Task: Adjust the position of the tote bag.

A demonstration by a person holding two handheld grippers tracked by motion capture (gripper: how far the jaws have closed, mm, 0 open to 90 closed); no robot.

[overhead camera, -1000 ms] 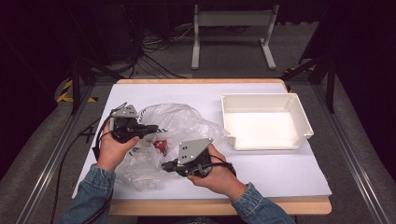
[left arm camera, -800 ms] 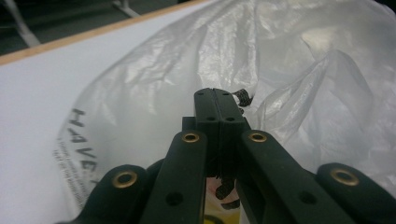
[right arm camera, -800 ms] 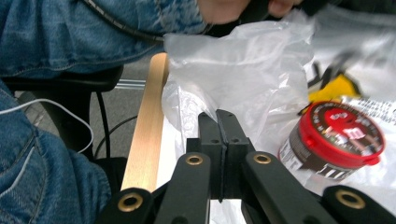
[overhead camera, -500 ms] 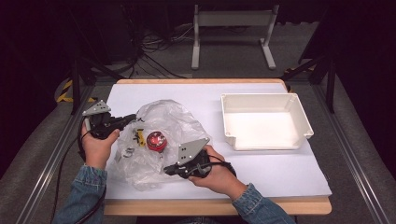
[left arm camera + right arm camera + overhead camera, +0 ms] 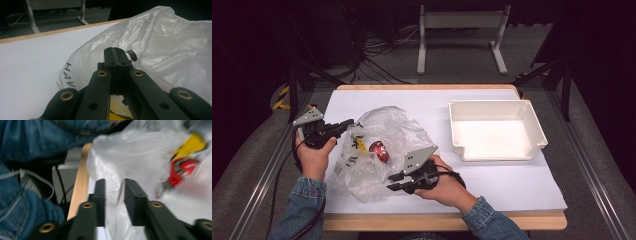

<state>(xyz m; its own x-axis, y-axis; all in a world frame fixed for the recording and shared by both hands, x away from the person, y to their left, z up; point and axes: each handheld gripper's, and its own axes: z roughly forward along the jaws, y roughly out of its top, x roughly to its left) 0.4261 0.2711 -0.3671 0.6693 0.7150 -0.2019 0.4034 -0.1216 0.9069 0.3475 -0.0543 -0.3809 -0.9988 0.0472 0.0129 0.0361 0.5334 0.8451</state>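
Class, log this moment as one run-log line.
left gripper: shut on clear plastic bag | right gripper: jaws just opened, bag between | white tray: empty

From my remote station I saw a shallow white rectangular plastic tray [image 5: 495, 107] sitting on the right half of the counter [image 5: 512, 180], which was covered in a white sheet with a pale wooden edge. Beyond the counter's far side stood a white metal frame stand [image 5: 462, 22] beside black cables [image 5: 379, 55] on the grey floor.

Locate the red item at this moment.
In the high view the red item lies inside the clear plastic bag on the table's left half, between the left tool and the right tool, well left of the white tray.
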